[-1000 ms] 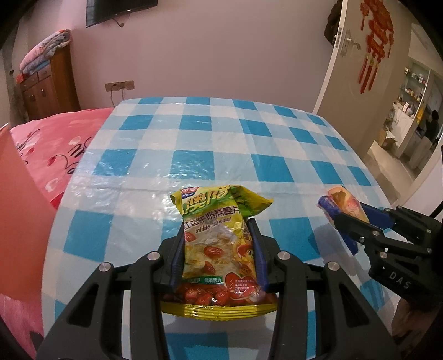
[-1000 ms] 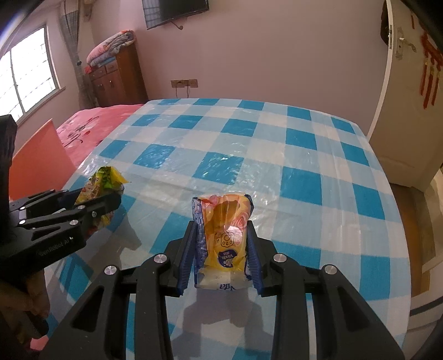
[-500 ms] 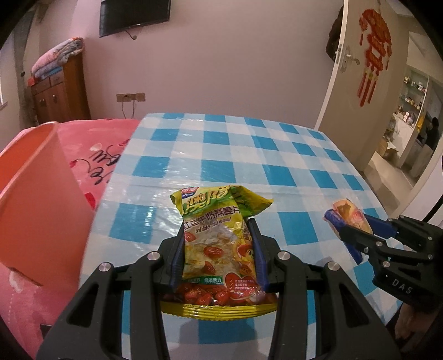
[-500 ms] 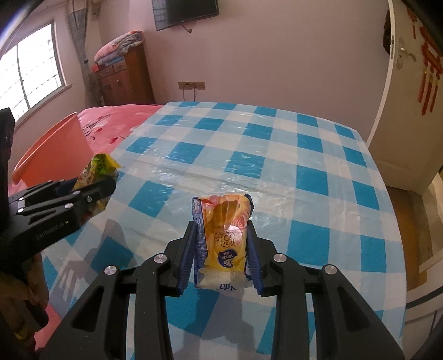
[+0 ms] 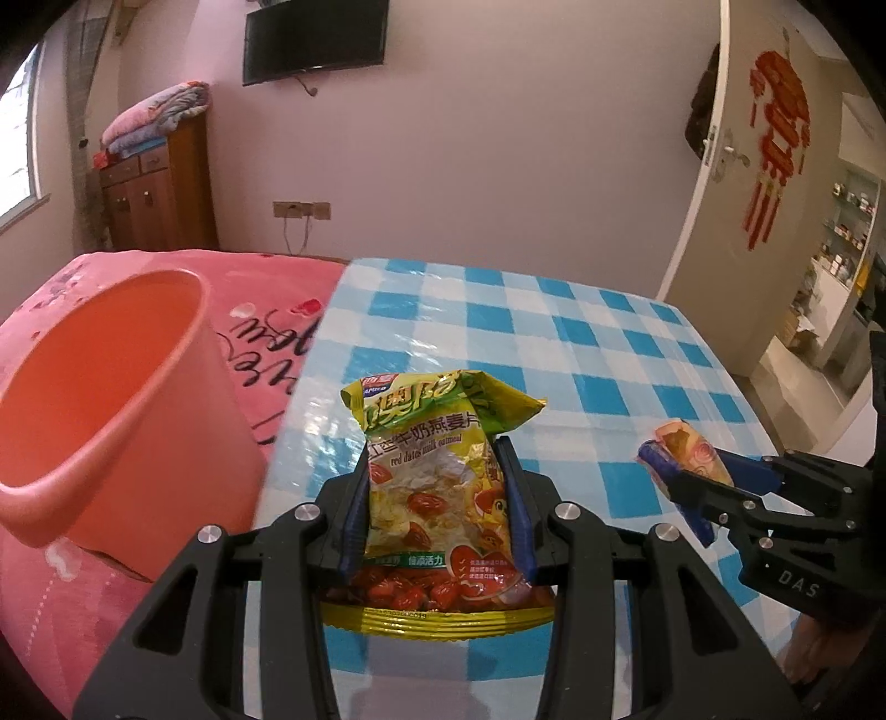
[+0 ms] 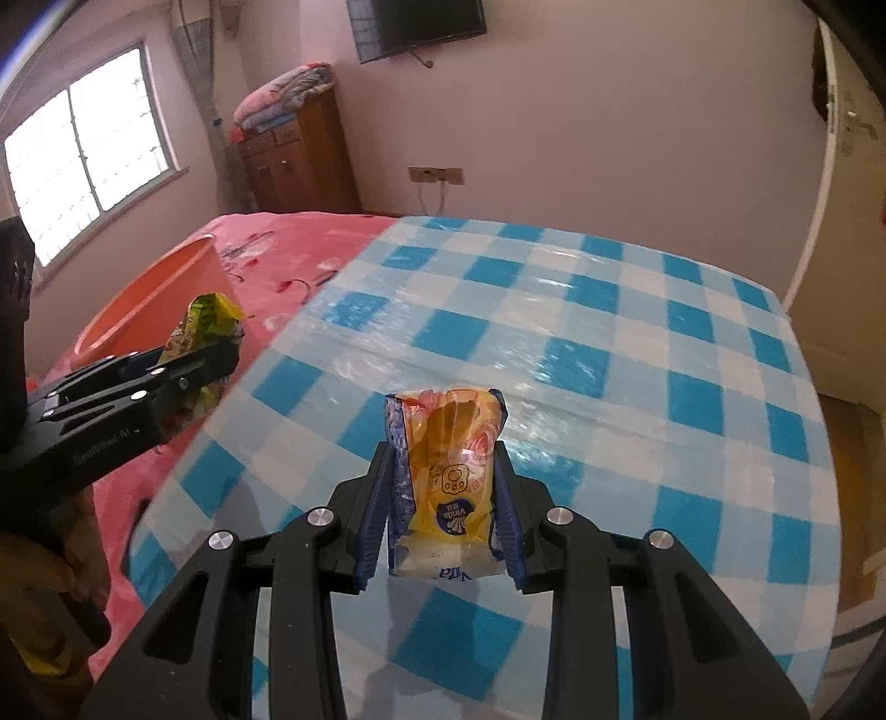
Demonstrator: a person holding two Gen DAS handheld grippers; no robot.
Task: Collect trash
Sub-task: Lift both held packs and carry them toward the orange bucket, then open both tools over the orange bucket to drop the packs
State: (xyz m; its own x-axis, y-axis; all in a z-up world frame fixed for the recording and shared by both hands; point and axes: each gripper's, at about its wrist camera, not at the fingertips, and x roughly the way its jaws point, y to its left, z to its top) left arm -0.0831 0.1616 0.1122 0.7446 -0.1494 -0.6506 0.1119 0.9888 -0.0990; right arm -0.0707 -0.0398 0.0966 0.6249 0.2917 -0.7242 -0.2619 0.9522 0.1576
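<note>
Gripping a yellow-green oatmeal packet (image 5: 437, 487) in the left gripper (image 5: 437, 498), blue pads pressed on both sides of the packet, jaws nearly closed around it. Packet upright, crumpled top above the fingertips, red-printed bottom seam hanging below the fingers. Held clear of the blue-and-white checked tablecloth (image 5: 581, 343), near its left edge. Orange bin (image 5: 111, 399) just left of that edge, mouth open, standing against pink bedding (image 5: 266, 310).

Clamping a small orange tissue pack (image 6: 451, 482) in the right gripper (image 6: 448, 498), jaws as narrow as they go, pads tight on the pack's sides. Pack upright, raised over the checked cloth, well in from the table edge. Seen from the left camera at far right, poking past the blue fingertips.

Noted behind: wooden cabinet (image 6: 299, 160) with folded blankets on top, wall television (image 5: 314, 39), white door (image 5: 720, 183) with a red hanging ornament (image 5: 775, 133).
</note>
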